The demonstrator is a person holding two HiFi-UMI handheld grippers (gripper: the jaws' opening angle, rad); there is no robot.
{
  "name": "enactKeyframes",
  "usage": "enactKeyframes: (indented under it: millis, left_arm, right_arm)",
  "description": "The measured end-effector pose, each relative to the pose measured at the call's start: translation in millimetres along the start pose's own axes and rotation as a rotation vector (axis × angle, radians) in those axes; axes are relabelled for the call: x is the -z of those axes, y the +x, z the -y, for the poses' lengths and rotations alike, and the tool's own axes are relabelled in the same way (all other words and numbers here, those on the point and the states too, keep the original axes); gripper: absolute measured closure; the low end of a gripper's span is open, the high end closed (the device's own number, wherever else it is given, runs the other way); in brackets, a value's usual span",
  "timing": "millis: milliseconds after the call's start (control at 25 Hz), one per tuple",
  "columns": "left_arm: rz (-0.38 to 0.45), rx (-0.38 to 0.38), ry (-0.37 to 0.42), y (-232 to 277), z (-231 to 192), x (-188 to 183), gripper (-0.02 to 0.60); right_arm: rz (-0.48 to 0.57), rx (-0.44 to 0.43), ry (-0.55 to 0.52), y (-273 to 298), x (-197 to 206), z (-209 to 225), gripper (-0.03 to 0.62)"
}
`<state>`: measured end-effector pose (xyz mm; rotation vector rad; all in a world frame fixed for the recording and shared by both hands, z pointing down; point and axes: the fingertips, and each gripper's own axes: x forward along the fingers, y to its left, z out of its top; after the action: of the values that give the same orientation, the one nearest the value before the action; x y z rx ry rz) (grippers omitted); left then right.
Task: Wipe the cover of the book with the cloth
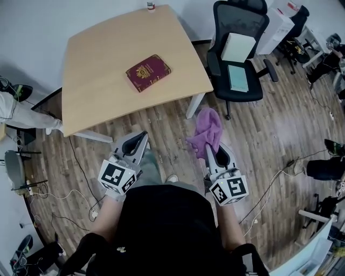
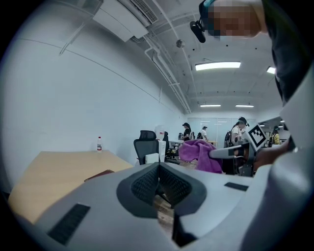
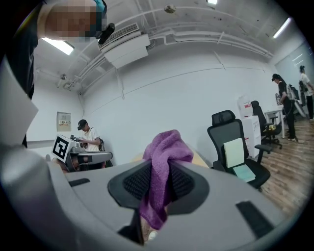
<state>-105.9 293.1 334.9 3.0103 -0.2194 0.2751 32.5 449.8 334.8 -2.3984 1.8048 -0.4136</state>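
Observation:
A dark red book [image 1: 147, 72] with a gold emblem lies flat near the middle of the light wooden table [image 1: 97, 59]; only its edge [image 2: 100, 174] shows in the left gripper view. My right gripper [image 1: 210, 146] is shut on a purple cloth [image 1: 207, 131], which bunches above the jaws [image 3: 164, 162] and hangs off the table's near right corner. My left gripper [image 1: 141, 136] is shut with nothing between its pads, held over the floor in front of the table. Both grippers are well short of the book.
A black office chair [image 1: 237, 48] carrying a white box and a green sheet stands right of the table. A small bottle [image 1: 150, 6] stands at the table's far edge. Cables run over the wooden floor [image 1: 259, 140]. People stand in the background.

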Motion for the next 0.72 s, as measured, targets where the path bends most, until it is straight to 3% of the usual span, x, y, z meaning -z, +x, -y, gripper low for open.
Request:
enactKeyframes:
  millis: [240, 720]
  left_arm:
    - [-0.004, -0.007, -0.026, 19.8, -46.6, 3.7, 0.561]
    - [-0.056, 0.046, -0.063, 81.3, -200.6, -1.7, 0.561]
  right_arm:
    - [-0.027, 0.004, -0.015, 51.2, -2.4, 4.6, 0.510]
    - [-0.096, 0.073, -0.007, 212.4, -13.4, 2.8, 0.510]
